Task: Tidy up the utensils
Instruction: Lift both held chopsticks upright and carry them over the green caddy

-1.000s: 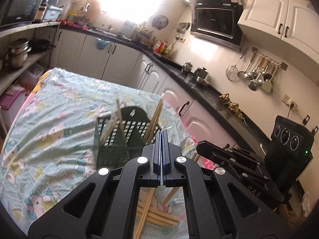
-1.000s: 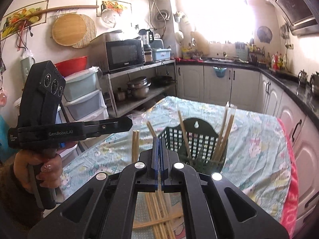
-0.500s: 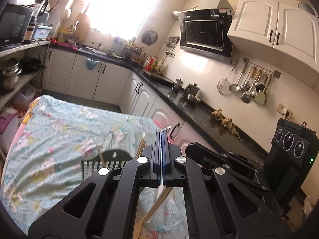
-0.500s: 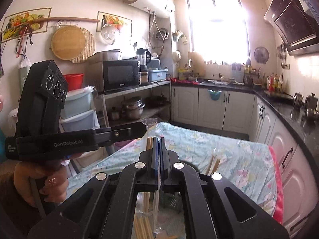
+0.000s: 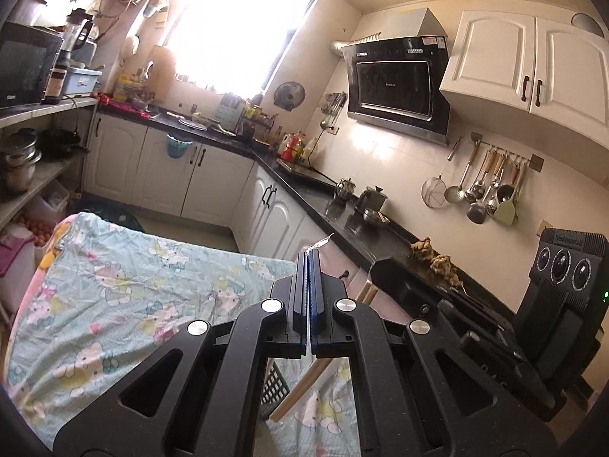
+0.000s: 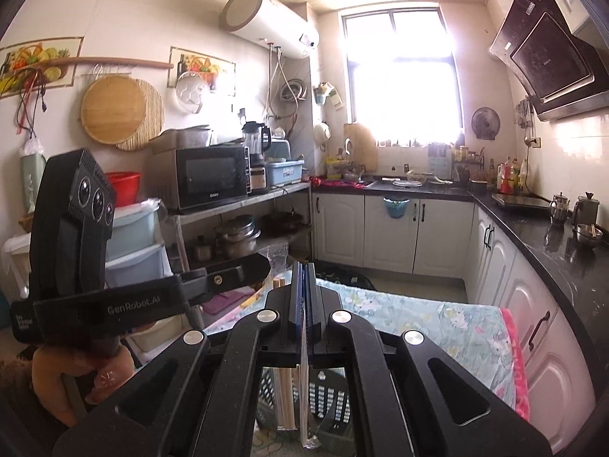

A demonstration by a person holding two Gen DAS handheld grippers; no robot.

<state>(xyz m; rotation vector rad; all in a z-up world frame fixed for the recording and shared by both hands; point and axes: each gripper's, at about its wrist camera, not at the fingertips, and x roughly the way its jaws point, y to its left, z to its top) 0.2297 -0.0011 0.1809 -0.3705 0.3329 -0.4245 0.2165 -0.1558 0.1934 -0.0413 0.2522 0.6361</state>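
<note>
A kitchen is being viewed from two wrist cameras, both aimed slightly downward over a surface [image 5: 114,285] covered with a pale cartoon-print cloth.

The left tongs [image 5: 309,255] are being held clenched, pads pressed flat together, with only a tiny crinkled clear scrap [image 5: 322,243] showing at the tip. The right tongs [image 6: 304,266] are likewise being held clenched. A thin clear strip [image 6: 305,411] is showing below them; whether it is being pinched cannot be told. The left unit is being carried by a hand [image 6: 76,373] at the near left.

The dark green basket [image 6: 335,400] is sitting on the near part of the surface, directly beneath both tongs and mostly hidden by them. Wooden chopsticks [image 6: 285,400] are standing upright inside it, toward its left side. In the left view one more stick is leaning to the right; whether it is resting in the basket cannot be told.

Both tongs are being judged to be clear of the basket and carrying no utensil, so little seems to be left. For the next pick, the tongs are best being opened before being lowered, brought squarely across a single stick near its middle, and closed gently. The sticks already standing in the basket are best being avoided so the light basket is not being tipped.
</note>
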